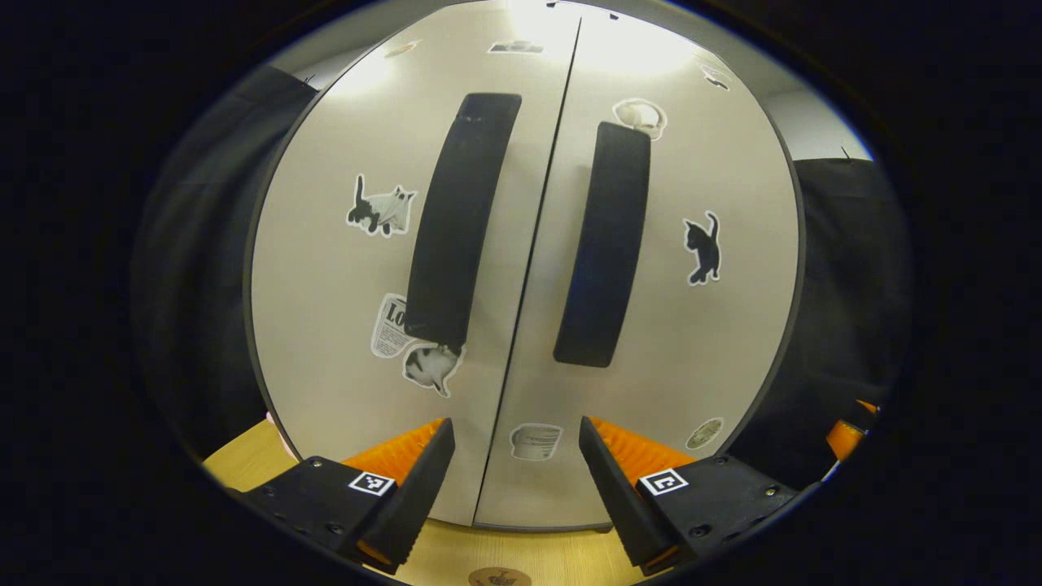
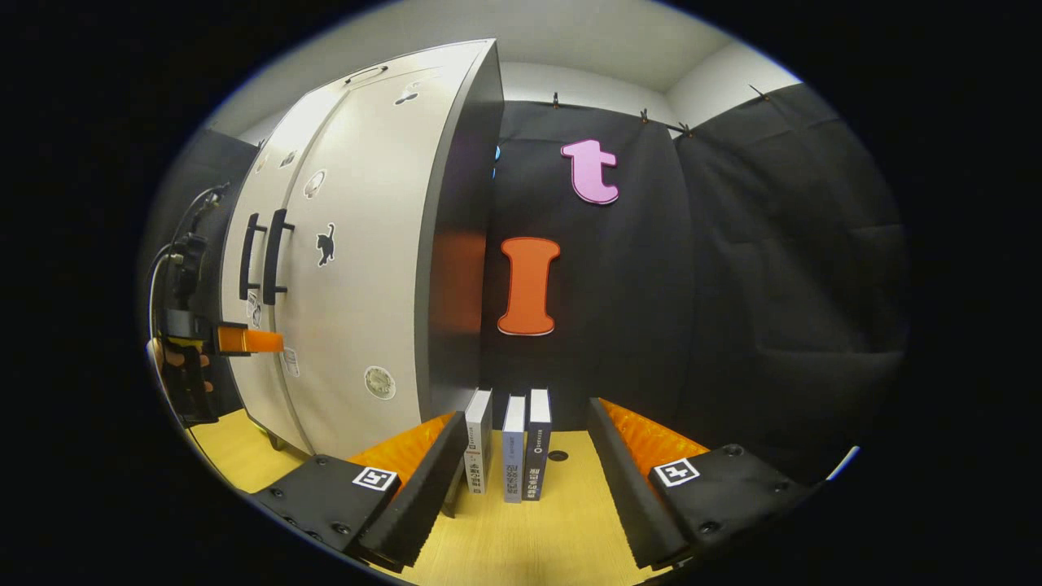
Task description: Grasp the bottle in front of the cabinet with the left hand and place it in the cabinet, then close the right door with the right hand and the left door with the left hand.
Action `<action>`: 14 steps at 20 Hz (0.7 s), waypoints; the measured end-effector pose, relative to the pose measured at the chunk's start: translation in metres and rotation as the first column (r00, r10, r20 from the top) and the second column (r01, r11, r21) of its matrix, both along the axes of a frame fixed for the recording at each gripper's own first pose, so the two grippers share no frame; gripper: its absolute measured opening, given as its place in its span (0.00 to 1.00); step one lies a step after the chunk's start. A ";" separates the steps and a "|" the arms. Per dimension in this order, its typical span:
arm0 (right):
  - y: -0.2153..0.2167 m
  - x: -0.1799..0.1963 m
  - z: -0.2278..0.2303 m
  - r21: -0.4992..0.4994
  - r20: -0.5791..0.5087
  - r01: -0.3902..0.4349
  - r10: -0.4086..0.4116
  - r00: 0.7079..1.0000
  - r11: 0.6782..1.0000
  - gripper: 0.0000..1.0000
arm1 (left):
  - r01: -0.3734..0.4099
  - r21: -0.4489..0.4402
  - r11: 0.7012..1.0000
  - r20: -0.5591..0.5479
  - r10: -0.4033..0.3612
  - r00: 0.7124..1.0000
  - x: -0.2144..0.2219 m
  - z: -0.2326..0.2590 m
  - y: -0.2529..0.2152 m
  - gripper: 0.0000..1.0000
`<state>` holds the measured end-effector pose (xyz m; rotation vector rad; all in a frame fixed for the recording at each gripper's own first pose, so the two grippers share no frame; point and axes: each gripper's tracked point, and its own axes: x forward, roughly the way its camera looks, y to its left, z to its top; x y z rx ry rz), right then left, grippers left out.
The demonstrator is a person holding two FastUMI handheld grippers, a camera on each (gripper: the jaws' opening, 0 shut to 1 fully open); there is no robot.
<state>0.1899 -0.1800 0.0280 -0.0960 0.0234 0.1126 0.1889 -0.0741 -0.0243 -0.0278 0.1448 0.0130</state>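
The cabinet [image 1: 521,268] is seen straight ahead in the left gripper view, with both doors shut and their edges met along a thin centre seam. The left door [image 1: 358,268] and the right door [image 1: 692,268] each carry a dark vertical handle and are dotted with cat stickers. The left tool [image 1: 517,480] is held spread and empty just before the doors, above the wooden desk [image 1: 521,557]. In the right gripper view the right tool [image 2: 525,488] is likewise spread, with nothing pinched. Three upright books [image 2: 509,448] are stood beside the cabinet's dark side panel [image 2: 452,268], directly ahead of that tool. The bottle cannot be made out.
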 end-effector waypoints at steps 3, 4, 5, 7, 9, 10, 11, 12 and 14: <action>0.004 -0.005 0.009 -0.019 0.019 0.002 -0.002 1.000 1.000 0.97 | 0.021 0.002 1.000 0.043 -0.021 0.999 -0.019 0.029 -0.002 0.94; 0.006 -0.007 0.012 -0.022 0.023 -0.002 0.002 1.000 1.000 0.94 | 0.032 0.000 0.999 0.060 -0.032 0.998 -0.026 0.040 -0.004 0.94; 0.010 -0.009 0.017 -0.023 0.027 -0.008 0.008 1.000 1.000 0.94 | 0.042 0.001 0.999 0.077 -0.042 0.996 -0.032 0.051 -0.005 0.94; 0.018 -0.013 0.026 -0.024 0.041 -0.018 0.019 0.999 1.000 0.98 | 0.057 0.008 0.998 0.114 -0.057 0.992 -0.045 0.074 -0.005 0.94; 0.024 -0.018 0.037 -0.032 0.057 -0.024 0.026 0.998 0.999 0.98 | 0.064 0.019 0.998 0.149 -0.066 0.987 -0.060 0.095 -0.003 0.94; 0.028 -0.022 0.043 -0.035 0.062 -0.029 0.031 0.998 0.999 0.94 | 0.071 0.020 0.997 0.164 -0.074 0.984 -0.068 0.106 -0.003 0.94; 0.033 -0.025 0.050 -0.035 0.072 -0.034 0.037 0.997 0.999 0.94 | 0.080 0.017 0.997 0.181 -0.082 0.980 -0.076 0.117 -0.003 0.94; 0.039 -0.026 0.056 -0.033 0.080 -0.039 0.042 0.996 0.999 0.94 | 0.087 0.012 0.996 0.196 -0.088 0.977 -0.083 0.128 -0.002 0.94; 0.049 -0.032 0.065 -0.034 0.086 -0.048 0.051 0.995 0.998 0.94 | 0.092 -0.003 0.996 0.227 -0.088 0.970 -0.101 0.148 0.004 0.94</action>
